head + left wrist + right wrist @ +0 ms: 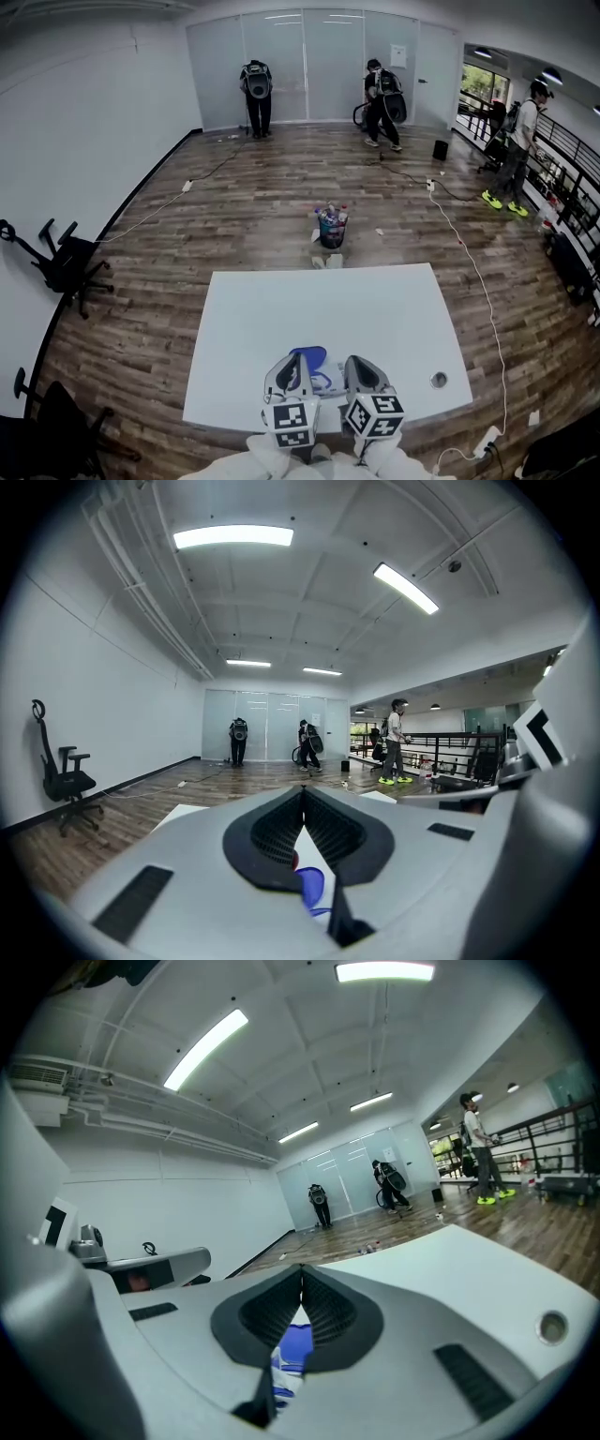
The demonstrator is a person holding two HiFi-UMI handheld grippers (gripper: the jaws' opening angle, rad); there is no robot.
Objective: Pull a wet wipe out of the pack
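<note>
Where wood floor [262, 206] spreads | white table [375, 319] holds wipe pack [314, 357]

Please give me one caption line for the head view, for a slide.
Left gripper and right gripper, both shut, side by side close to the wet wipe pack on a white table.

Pack on the table, close to the near edge

The pack [316, 367] lay flat on the white table [244, 319], a little left of the middle of its width and well clear of the far edge. It was small, blue and white, with a rounded blue patch facing up at its far end. Its near part was hidden in the head view. Each gripper view showed only a narrow slice of blue and white. Whether a wipe stuck out could not be told.
</note>
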